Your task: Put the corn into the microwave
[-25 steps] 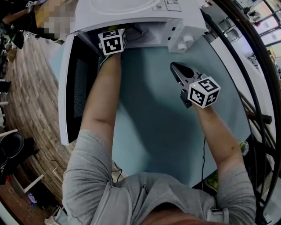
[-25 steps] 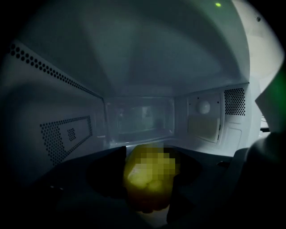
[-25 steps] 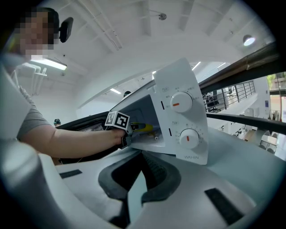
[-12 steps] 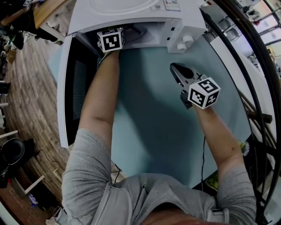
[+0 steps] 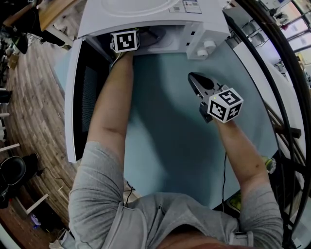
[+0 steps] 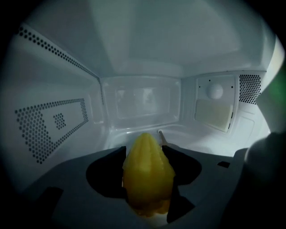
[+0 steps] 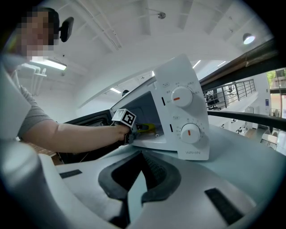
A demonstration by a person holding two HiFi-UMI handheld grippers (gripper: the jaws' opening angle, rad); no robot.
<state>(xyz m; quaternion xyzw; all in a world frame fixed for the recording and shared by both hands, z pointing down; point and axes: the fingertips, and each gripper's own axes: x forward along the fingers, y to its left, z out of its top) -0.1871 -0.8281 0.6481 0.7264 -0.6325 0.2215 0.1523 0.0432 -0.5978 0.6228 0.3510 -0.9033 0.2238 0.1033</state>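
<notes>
Yellow corn point(image 6: 147, 179) sits inside the white microwave point(image 5: 146, 14), clamped by the left gripper point(image 6: 145, 151).

Head view: the left arm reaches past the open door point(image 5: 77, 97) into the cavity, and the right gripper point(image 5: 193, 78) hangs over the teal table point(image 5: 165, 146). Left gripper view: both jaws press the corn's sides. Right gripper view: its jaws are together, empty; corn shows in the microwave's mouth.

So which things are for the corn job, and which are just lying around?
For the job: corn, held in the left gripper; microwave; its open door.
Just around: right gripper, shut and empty over the table; black cable.
</notes>
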